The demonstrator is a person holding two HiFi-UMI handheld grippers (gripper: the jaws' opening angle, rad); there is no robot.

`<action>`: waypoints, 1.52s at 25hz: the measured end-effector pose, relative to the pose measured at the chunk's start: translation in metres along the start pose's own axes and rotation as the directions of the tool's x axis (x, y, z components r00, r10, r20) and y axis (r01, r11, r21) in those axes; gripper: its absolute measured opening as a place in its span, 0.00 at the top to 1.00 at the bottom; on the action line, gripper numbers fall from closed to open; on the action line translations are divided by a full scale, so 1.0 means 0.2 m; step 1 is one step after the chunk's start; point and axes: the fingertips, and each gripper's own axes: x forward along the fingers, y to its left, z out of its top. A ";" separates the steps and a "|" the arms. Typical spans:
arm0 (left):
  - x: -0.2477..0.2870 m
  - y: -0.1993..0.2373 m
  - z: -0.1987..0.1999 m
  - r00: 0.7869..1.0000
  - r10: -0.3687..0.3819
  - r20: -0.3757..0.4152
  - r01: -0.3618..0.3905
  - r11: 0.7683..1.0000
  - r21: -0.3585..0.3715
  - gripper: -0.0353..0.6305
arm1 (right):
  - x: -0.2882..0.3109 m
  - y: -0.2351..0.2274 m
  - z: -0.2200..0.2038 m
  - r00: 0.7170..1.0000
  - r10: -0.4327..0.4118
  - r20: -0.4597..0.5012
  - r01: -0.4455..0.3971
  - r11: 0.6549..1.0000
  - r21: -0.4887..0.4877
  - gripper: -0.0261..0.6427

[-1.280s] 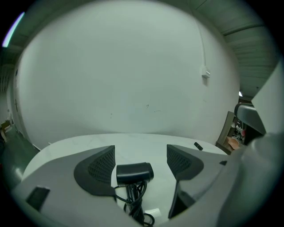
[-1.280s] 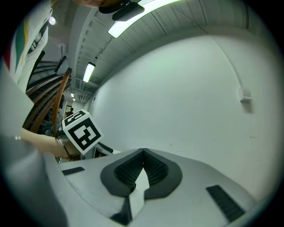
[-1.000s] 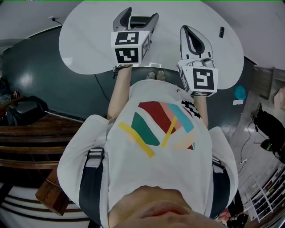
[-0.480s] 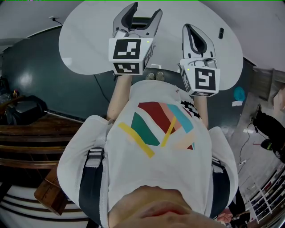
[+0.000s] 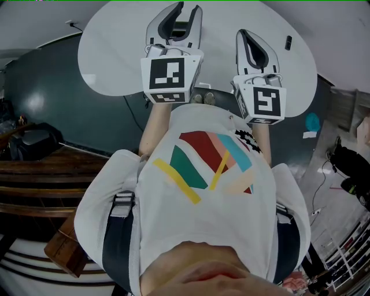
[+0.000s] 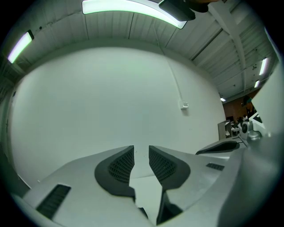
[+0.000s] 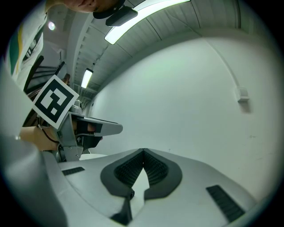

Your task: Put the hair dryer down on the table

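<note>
No hair dryer shows in any view. My left gripper (image 5: 188,8) is held over the round white table (image 5: 115,52), and its jaws are closing. A narrow gap remains between the tips, with nothing in it. In the left gripper view the left gripper (image 6: 141,150) points at a bare white wall. My right gripper (image 5: 243,34) hangs beside it, to the right. The right gripper view shows the right gripper (image 7: 143,151) with its tips touching and nothing held. The left gripper (image 7: 88,126) appears at that view's left edge.
A small black object (image 5: 287,41) lies on the table at the far right. The person's white shirt and arms fill the middle of the head view. Dark floor and wooden steps (image 5: 34,191) lie to the left.
The left gripper's jaws have narrowed from wide apart to a slim gap, and that gripper has shifted slightly forward over the table. The right gripper has stayed where it was.
</note>
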 end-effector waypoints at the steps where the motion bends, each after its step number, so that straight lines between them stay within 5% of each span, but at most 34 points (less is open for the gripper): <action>1: 0.00 0.00 0.01 1.000 0.004 0.006 -0.004 1.000 0.002 0.78 | 0.00 0.00 0.00 1.000 -0.001 0.001 0.001 1.000 0.001 0.94; 8: -0.02 0.03 0.02 0.998 0.064 0.030 -0.064 0.997 0.030 0.92 | 0.00 -0.02 0.01 1.000 -0.012 0.010 0.012 1.000 0.003 0.94; 38: 0.02 -0.03 0.01 1.000 0.030 0.009 -0.029 0.999 -0.013 0.93 | -0.03 -0.11 0.02 0.999 -0.050 -0.016 0.050 0.999 0.013 0.94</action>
